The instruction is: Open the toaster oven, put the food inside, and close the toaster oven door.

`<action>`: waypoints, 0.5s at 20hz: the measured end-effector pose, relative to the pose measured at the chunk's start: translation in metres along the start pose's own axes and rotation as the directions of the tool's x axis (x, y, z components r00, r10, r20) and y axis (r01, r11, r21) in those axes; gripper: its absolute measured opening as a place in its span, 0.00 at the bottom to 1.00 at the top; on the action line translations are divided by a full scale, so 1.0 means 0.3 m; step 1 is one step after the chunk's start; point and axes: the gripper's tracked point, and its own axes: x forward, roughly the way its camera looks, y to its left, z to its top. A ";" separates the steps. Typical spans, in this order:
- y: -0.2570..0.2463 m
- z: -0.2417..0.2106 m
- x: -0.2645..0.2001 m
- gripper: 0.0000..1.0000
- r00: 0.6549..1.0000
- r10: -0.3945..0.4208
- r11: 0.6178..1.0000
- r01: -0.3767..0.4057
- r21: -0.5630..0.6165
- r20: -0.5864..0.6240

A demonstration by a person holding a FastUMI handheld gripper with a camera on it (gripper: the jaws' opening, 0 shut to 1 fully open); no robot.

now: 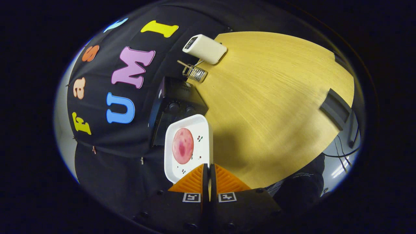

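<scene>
My gripper (208,169) is shut on the rim of a white square plate (200,152), which is held up off the table. A round pink slice of food (182,145) lies on the plate. Just beyond the plate stands the black toaster oven (177,104) on the wooden table (269,104), against the booth wall. Two of its knobs face me, and the plate hides part of its front. I cannot tell whether its door is open.
A white box-shaped device (204,48) and a small wire rack (194,72) sit farther along the table past the oven. A dark bar (336,109) is fixed at the table's far side edge. Cables (341,151) hang beyond it.
</scene>
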 end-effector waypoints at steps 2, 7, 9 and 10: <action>0.040 -0.028 0.048 0.05 1.000 0.006 1.000 -0.006 -0.012 -0.009; 0.128 -0.084 0.190 0.05 1.000 -0.017 0.999 0.016 -0.045 -0.022; 0.155 -0.093 0.252 0.05 0.999 -0.035 0.999 0.035 -0.038 -0.013; 0.178 -0.087 0.285 0.05 0.999 -0.037 0.999 0.037 -0.032 -0.002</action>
